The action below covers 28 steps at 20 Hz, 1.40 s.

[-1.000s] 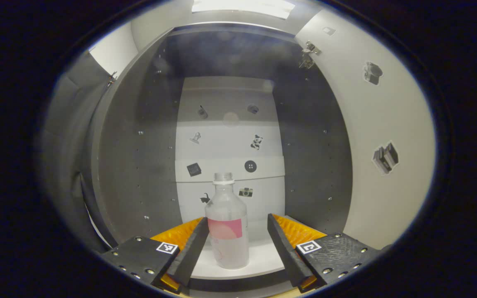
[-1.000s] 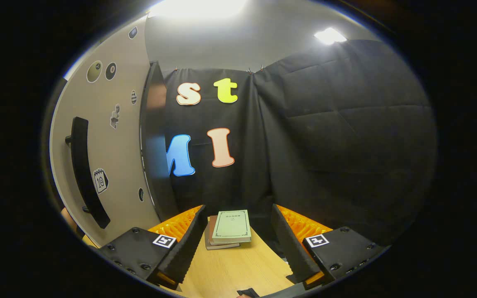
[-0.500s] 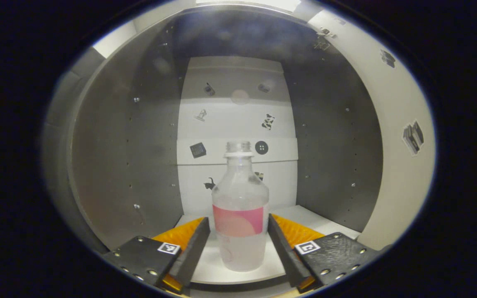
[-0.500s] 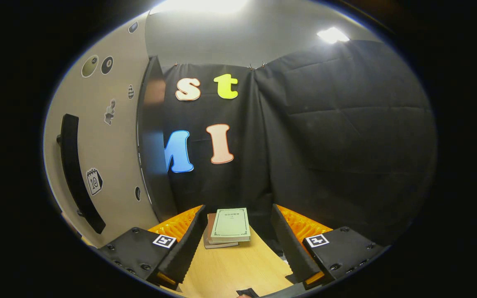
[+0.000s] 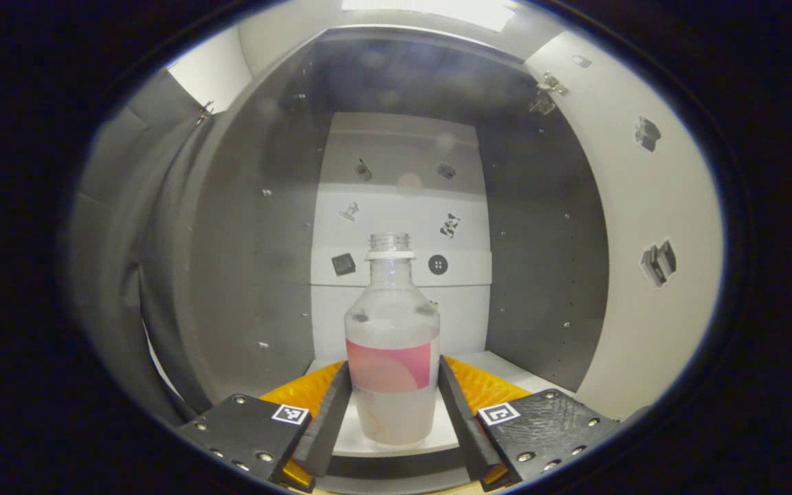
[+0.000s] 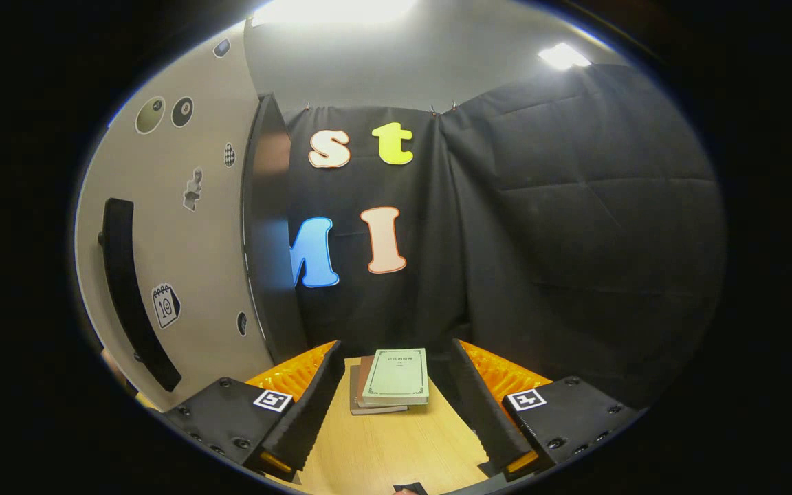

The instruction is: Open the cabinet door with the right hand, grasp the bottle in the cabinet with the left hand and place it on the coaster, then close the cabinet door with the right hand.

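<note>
In the left gripper view a clear plastic bottle (image 5: 391,344) with a pink label and no cap stands upright on the white cabinet floor (image 5: 506,364). My left gripper (image 5: 393,366) is inside the cabinet, and both its black fingers press against the bottle's sides at label height. The open cabinet door (image 5: 650,206) stands to the right of it. In the right gripper view the same door (image 6: 190,261), with its black handle (image 6: 131,289), is at the left. My right gripper (image 6: 396,350) is open and holds nothing, a little above the wooden table (image 6: 389,447).
A small stack of books (image 6: 392,378) lies on the table just beyond the right gripper's fingertips. The cabinet's dark grey side walls (image 5: 251,275) close in on both sides of the bottle. A small dark object (image 6: 410,488) shows at the table's near edge.
My left gripper moved into the cabinet around the bottle and its fingers closed onto the bottle's sides. The right gripper shifted only slightly and stayed open.
</note>
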Available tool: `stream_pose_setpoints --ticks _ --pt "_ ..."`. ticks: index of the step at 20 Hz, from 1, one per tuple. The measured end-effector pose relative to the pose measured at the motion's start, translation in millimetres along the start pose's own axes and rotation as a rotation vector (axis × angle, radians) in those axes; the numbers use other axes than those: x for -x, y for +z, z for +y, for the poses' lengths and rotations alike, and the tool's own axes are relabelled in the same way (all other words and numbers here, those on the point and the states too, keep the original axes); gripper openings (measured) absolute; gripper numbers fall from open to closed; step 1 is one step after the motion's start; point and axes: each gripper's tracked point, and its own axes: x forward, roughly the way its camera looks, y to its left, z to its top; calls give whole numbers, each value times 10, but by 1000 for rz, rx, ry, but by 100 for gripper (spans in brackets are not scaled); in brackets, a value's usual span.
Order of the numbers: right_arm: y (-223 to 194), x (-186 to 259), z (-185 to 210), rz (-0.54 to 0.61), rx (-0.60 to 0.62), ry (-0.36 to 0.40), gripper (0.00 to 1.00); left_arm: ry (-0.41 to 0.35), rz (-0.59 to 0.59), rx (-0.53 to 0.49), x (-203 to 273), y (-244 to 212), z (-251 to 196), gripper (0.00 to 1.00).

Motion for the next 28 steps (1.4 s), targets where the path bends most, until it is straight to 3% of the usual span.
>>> stream_pose_setpoints --ticks 3,4,5,12,20,27,28 --pt "-8 -35 -21 0 -27 35 98 60 -29 -23 303 120 247 72" --pt "-15 -54 -24 1 -36 47 94 82 -30 -27 408 130 329 72" --pt "-23 -78 -31 2 -47 58 97 105 -30 -28 514 137 414 72" --pt "-157 -204 -4 21 -70 134 98 254 -18 -56 1383 14 1003 74" --pt "-324 -232 -71 35 -93 155 98 373 23 -38 2105 -593 1410 73" --pt "-535 -225 -271 73 -154 125 98 399 63 36 2565 -1441 1499 76" --pt "-562 -227 -308 76 -143 115 98 400 62 42 2615 -1542 1495 72"
